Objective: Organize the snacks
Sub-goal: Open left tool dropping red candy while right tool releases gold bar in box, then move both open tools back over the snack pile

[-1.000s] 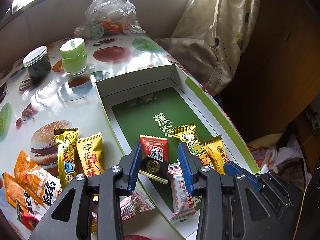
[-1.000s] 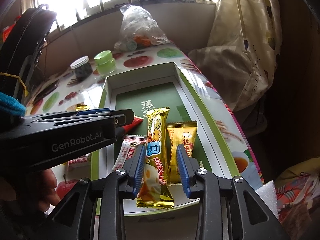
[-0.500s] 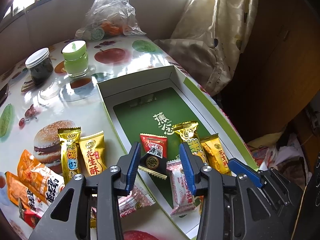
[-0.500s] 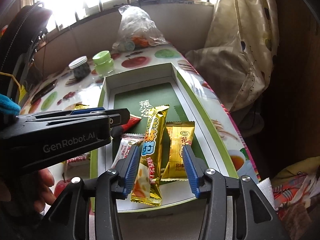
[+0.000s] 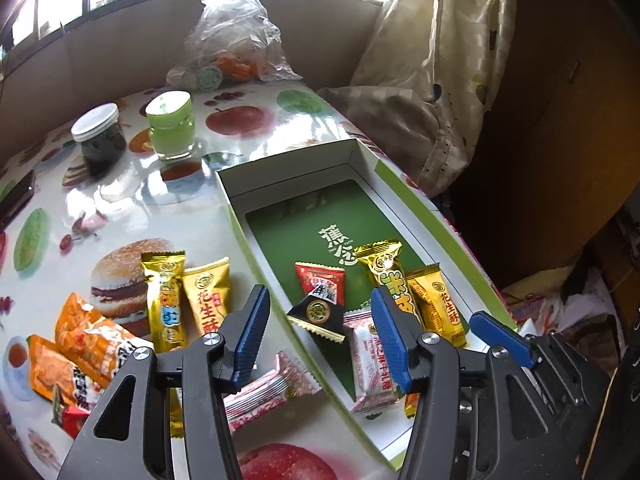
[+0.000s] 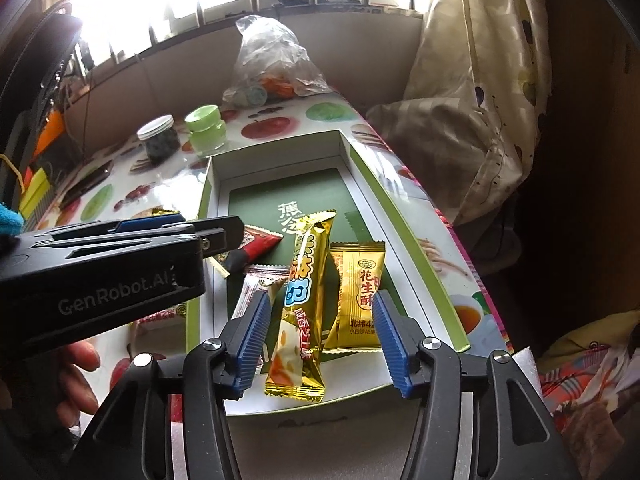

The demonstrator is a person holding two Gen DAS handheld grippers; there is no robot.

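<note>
An open green-and-white box point(image 5: 412, 208) point(image 6: 404, 224) lies on the table. Inside it lie a red-and-black triangular snack point(image 5: 320, 296), a pink-white packet point(image 5: 370, 356), a long gold bar point(image 6: 304, 304) and a gold peanut packet point(image 6: 358, 296). My left gripper point(image 5: 320, 332) is open and empty, above the box's left wall. My right gripper point(image 6: 320, 332) is open and empty, above the gold bar at the box's near end. On the table left of the box lie two gold packets point(image 5: 188, 296), orange packets point(image 5: 76, 352) and a pink-white packet point(image 5: 268, 396).
A green-lidded jar point(image 5: 170, 126), a dark jar point(image 5: 99, 138) and a clear plastic bag point(image 5: 236, 52) stand at the table's far side. A curtain point(image 5: 432, 80) hangs right of the table. The left gripper's body point(image 6: 100, 272) crosses the right wrist view.
Both grippers have opened wider and drawn back slightly. The gold bar lies released in the box. The snacks have not moved.
</note>
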